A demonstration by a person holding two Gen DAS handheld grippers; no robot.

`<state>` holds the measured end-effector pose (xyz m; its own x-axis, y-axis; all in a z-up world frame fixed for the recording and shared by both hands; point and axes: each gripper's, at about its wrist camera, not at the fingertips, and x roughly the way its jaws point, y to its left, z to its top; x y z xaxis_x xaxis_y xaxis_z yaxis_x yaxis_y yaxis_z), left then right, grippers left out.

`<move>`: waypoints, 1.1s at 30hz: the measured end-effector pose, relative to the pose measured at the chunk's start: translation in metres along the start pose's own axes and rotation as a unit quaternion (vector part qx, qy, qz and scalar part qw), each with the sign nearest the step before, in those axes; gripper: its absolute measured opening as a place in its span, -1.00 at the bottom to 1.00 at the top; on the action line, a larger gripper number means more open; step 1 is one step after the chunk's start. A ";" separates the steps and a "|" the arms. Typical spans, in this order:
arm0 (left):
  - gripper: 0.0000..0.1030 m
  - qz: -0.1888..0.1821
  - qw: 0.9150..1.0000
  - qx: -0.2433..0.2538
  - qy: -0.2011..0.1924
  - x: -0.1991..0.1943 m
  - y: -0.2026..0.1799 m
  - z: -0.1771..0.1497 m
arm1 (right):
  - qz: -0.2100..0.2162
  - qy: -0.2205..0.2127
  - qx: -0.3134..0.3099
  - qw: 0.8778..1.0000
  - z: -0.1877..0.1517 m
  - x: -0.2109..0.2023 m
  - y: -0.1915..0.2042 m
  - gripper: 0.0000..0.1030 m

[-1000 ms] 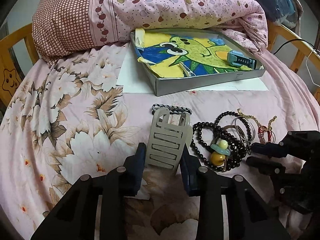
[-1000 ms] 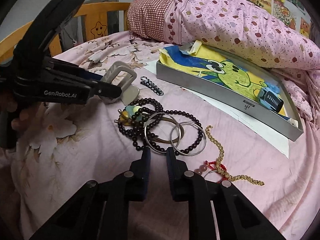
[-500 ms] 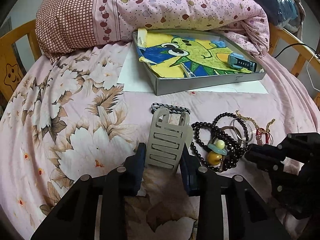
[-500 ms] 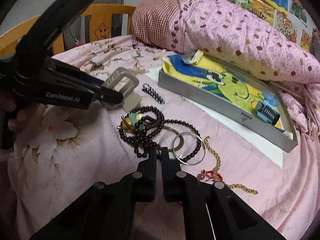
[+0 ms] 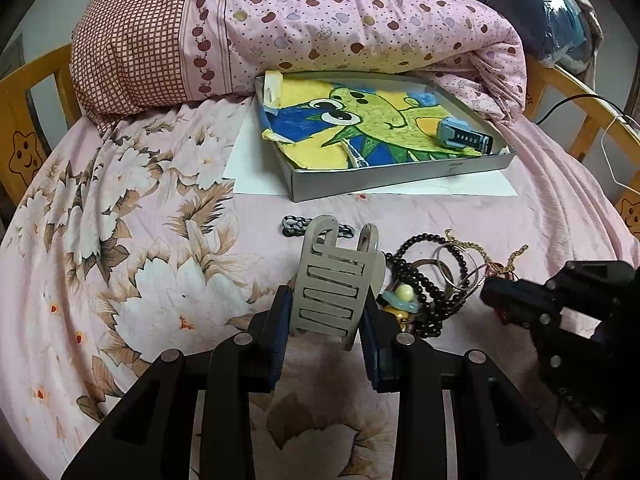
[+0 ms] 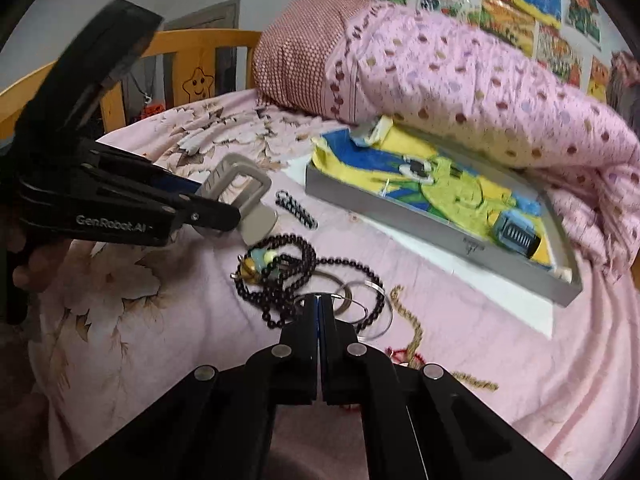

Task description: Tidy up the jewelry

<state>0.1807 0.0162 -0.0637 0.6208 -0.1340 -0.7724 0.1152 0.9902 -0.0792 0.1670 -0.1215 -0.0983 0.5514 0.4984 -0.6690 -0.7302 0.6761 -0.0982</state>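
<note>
While my left tool (image 5: 326, 320) clamps a grey slotted clip (image 5: 334, 280) between its blue-padded fingers (image 5: 280, 332), I see that clip raised off the bed (image 5: 132, 240), tilted forward, with its far end over a small dark chain (image 5: 294, 224) lying on the pink sheet. From the right wrist view the same clip (image 6: 240, 196) sticks out of the left tool (image 6: 208, 216), and a person's hand (image 6: 36, 264) grips that tool's handle at the left edge. My right tool (image 6: 320, 312) has its fingers pressed together with only a thin line showing between them; its tips sit at the rim of a silver bangle (image 6: 372, 312), but I cannot tell whether they have pinched it. The jewelry lies in one heap on the bed: a black bead string (image 6: 288, 276) with a yellow and teal pendant (image 6: 258, 264), the bangles overlapping it, a gold chain (image 6: 412, 320) just to the right, and a red cord piece (image 6: 404, 356) beside the right tool. Behind the heap a grey tray (image 5: 400, 178) rests on white paper (image 5: 248, 172), lined with a frog drawing (image 5: 360, 120); a blue-grey watch (image 5: 460, 138) lies in its right corner. A pink quilt (image 5: 340, 28) is folded against the tray's far side.
</note>
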 end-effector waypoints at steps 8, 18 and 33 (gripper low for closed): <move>-0.46 -0.005 1.000 -0.004 0.006 0.005 0.000 -0.003 | -0.012 0.015 0.030 0.999 -0.003 0.001 -0.014 -0.96; -0.46 -0.005 1.000 -0.008 0.011 0.006 0.002 -0.004 | -0.018 0.031 -0.003 0.999 -0.003 0.013 -0.014 -0.46; -0.46 -0.013 1.000 -0.004 -0.006 -0.001 -0.006 0.012 | -0.018 -0.040 0.020 0.999 0.022 -0.017 -0.034 -0.94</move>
<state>0.1885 0.0101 -0.0545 0.6267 -0.1610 -0.7624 0.1263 0.9865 -0.1046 0.1913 -0.1412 -0.0675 0.6082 0.5150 -0.6041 -0.6937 0.7147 -0.0891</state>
